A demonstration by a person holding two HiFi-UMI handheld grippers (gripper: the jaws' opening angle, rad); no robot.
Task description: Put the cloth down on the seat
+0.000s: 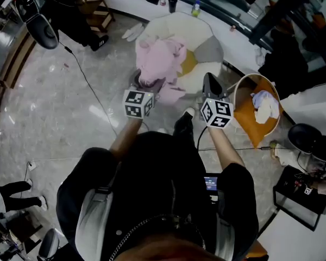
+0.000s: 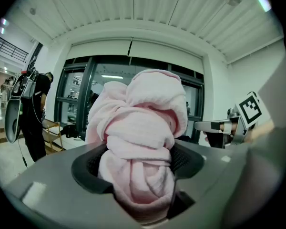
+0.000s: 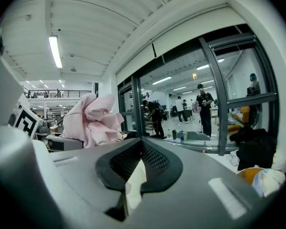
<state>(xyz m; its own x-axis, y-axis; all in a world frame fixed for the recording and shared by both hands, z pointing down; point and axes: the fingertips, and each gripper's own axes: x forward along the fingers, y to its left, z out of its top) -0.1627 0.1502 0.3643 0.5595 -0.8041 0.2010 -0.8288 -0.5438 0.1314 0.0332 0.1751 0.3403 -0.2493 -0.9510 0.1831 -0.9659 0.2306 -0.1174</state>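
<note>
A crumpled pink cloth (image 1: 160,64) hangs over the near edge of a round cream seat (image 1: 198,34) with a yellow and a grey patch. My left gripper (image 1: 145,85) is shut on the cloth's lower end. In the left gripper view the bunched pink cloth (image 2: 138,128) fills the space between the pads of my left gripper (image 2: 138,162). My right gripper (image 1: 211,85) hovers to the right of the cloth, near the seat's front edge, and holds nothing. In the right gripper view the pads of my right gripper (image 3: 140,161) meet at their tips, and the pink cloth (image 3: 90,118) is at the left.
An orange basket (image 1: 249,121) with white fabric inside stands right of the seat. A long white counter (image 1: 228,34) with bottles runs behind it. A black office chair (image 1: 42,30) is at the far left, and a cable (image 1: 89,86) trails over the floor. People stand beyond the glass wall (image 3: 205,109).
</note>
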